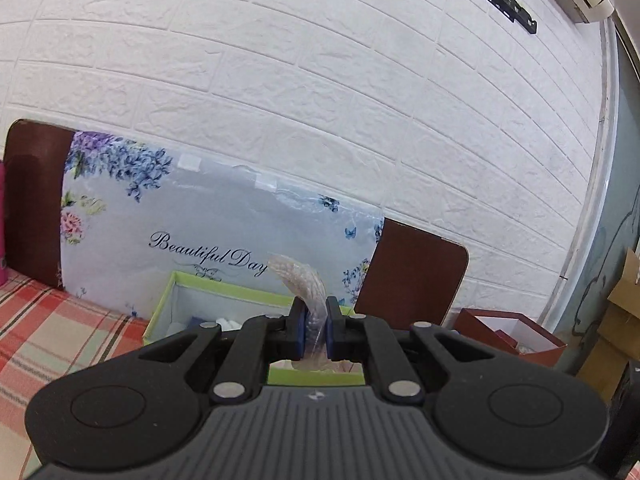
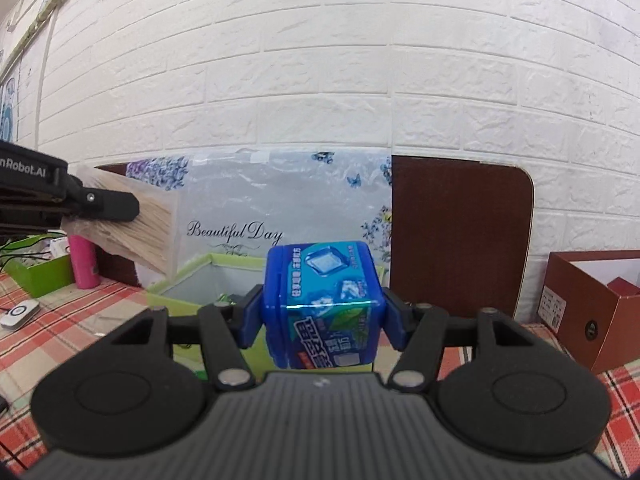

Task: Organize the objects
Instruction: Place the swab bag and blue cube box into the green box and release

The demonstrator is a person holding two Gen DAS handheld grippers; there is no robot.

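Observation:
My left gripper (image 1: 316,330) is shut on a clear plastic packet of thin beige sticks (image 1: 306,284), held above a green-rimmed open box (image 1: 224,286). The packet (image 2: 136,226) and the left gripper (image 2: 100,202) also show at the left of the right wrist view, raised above the table. My right gripper (image 2: 322,314) is shut on a blue gum tub (image 2: 324,304) with printed labels, held in front of the same green box (image 2: 188,280). The box holds small items that I cannot make out.
A floral "Beautiful Day" board (image 2: 280,208) and brown panels (image 2: 456,236) lean on the white brick wall. A red-brown box (image 2: 600,304) stands at the right, also in the left view (image 1: 516,332). A pink bottle (image 2: 82,264), a green tray (image 2: 38,274) and a white device (image 2: 18,314) sit on the plaid cloth (image 2: 80,320).

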